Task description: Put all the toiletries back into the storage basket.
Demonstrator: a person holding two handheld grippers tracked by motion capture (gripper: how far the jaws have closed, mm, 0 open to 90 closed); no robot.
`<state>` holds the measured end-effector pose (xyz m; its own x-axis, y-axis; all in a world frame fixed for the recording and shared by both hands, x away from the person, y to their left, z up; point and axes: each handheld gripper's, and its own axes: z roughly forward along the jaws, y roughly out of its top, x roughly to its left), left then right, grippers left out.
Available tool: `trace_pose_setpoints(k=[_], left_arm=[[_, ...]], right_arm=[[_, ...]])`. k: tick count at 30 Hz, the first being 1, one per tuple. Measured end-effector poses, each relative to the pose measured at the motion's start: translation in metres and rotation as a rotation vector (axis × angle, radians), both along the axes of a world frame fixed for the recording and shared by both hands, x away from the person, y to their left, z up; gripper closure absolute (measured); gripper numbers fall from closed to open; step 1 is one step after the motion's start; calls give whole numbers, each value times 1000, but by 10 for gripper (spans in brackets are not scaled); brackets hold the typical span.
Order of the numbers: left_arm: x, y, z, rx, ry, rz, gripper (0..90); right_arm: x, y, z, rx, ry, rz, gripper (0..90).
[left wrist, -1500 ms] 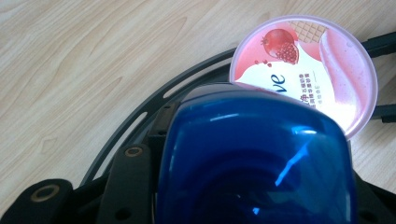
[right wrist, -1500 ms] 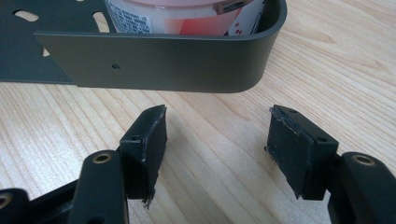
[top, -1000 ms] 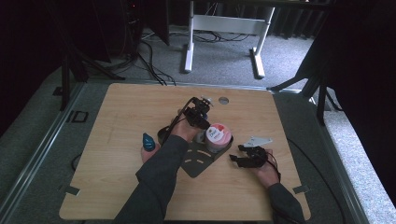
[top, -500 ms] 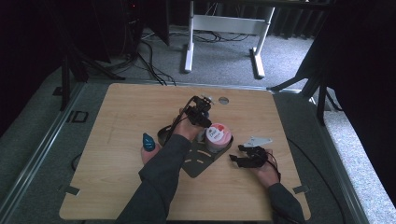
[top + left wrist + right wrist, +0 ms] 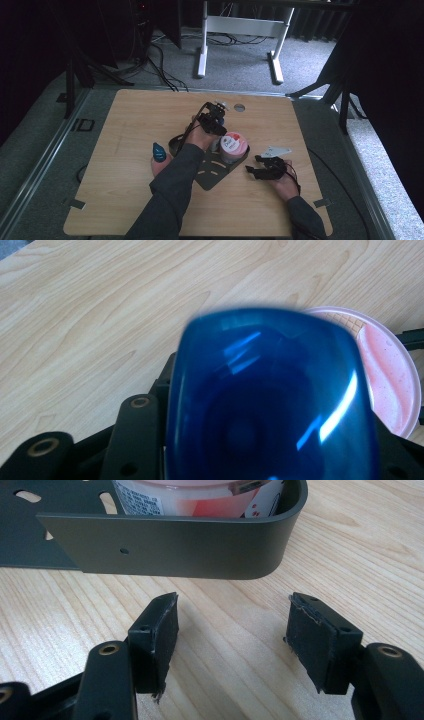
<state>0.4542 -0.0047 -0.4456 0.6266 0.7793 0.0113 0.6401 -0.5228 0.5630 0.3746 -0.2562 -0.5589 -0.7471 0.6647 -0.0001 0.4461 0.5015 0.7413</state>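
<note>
Currently left hand-held gripper [image 5: 270, 460] jaws just easing apart around blue cup [image 5: 270, 400], mouth facing camera; right hand-held gripper [image 5: 240, 635] released.

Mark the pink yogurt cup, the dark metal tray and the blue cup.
pink yogurt cup [image 5: 233, 144], high view, on its lid.
dark metal tray [image 5: 175, 550], right gripper view, on its upright side wall.
blue cup [image 5: 270, 405], left gripper view, on its inside.

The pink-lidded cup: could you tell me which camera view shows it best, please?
The high view shows the pink-lidded cup whole, standing on the dark metal tray. The left gripper view catches part of its lid beside a blue object. The right gripper view shows its lower side behind the tray's wall.
</note>
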Motion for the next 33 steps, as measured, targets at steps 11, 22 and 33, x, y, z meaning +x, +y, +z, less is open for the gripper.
trace_pose_setpoints(k=[11, 22, 33], left_arm=[[-4, 1, -1, 3, 2, -14, 486], [-4, 3, -2, -16, -16, -34, 539], [-4, 5, -6, -11, 13, -41, 454]], right_arm=[[0, 0, 0, -2, -1, 1, 373], [0, 0, 0, -1, 0, 0, 373], [0, 0, 0, -2, -2, 1, 373]])
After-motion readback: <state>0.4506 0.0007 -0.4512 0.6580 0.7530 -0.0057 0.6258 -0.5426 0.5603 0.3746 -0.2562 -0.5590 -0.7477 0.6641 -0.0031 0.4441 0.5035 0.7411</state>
